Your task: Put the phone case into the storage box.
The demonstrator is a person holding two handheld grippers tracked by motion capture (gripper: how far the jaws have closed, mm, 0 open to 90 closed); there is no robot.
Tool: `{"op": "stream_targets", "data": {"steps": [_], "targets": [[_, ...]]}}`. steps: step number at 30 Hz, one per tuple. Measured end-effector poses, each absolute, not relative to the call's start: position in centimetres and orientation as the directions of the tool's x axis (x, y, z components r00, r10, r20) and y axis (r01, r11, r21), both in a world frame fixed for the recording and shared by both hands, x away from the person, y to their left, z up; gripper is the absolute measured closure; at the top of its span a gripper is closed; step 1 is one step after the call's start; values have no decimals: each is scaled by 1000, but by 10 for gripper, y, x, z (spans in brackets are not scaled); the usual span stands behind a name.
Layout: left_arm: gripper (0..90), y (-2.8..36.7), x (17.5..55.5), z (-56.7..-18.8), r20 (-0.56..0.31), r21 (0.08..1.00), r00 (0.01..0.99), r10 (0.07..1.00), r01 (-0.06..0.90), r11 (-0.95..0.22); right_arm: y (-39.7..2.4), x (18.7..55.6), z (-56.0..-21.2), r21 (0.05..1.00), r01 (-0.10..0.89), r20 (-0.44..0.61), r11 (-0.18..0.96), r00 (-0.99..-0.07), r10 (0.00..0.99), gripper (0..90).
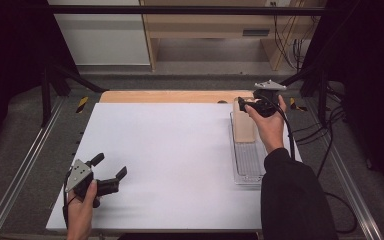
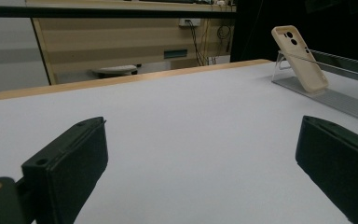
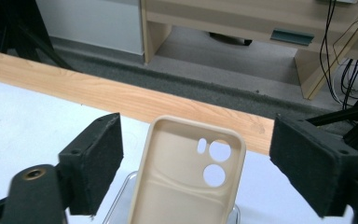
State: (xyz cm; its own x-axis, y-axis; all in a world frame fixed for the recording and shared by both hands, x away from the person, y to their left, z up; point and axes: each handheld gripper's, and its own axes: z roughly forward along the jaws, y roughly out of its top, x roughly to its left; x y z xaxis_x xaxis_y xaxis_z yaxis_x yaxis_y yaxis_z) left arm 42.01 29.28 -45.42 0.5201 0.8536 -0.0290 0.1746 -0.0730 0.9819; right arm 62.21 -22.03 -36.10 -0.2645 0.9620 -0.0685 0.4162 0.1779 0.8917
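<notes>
The beige, soft-looking phone case leans tilted against the clear plastic stand at the far right of the white surface, its camera cut-outs uppermost and its hollow inner side facing the right gripper. That gripper's jaws stand apart, one on each side of the case's upper end, with clear gaps between the pads and the case's edges, so nothing is clamped. The step in hand looks like letting go of the case once it is parked on the stand. To do it well, the right gripper should back straight off along its own axis, keeping both jaws equally clear of the case's edges, since a brush on one corner could tip the leaning case sideways off its narrow support or slide it down the ribbed tray. A slight lift while drawing back would keep the lower parts of the jaws off the stand's rim. The left gripper rests low at the near left of the surface, well apart from the stand, its jaws wide apart and holding nothing; it is best kept there, out of the way, until the case is seen to sit steady.
</notes>
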Motion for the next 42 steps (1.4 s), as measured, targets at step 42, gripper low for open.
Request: {"op": "stream_targets", "data": {"steps": [42], "targets": [[19, 293, 420, -454, -32, 983, 524, 851, 170, -68, -196, 591, -330, 905, 408, 33, 116, -341, 939, 50]]}}
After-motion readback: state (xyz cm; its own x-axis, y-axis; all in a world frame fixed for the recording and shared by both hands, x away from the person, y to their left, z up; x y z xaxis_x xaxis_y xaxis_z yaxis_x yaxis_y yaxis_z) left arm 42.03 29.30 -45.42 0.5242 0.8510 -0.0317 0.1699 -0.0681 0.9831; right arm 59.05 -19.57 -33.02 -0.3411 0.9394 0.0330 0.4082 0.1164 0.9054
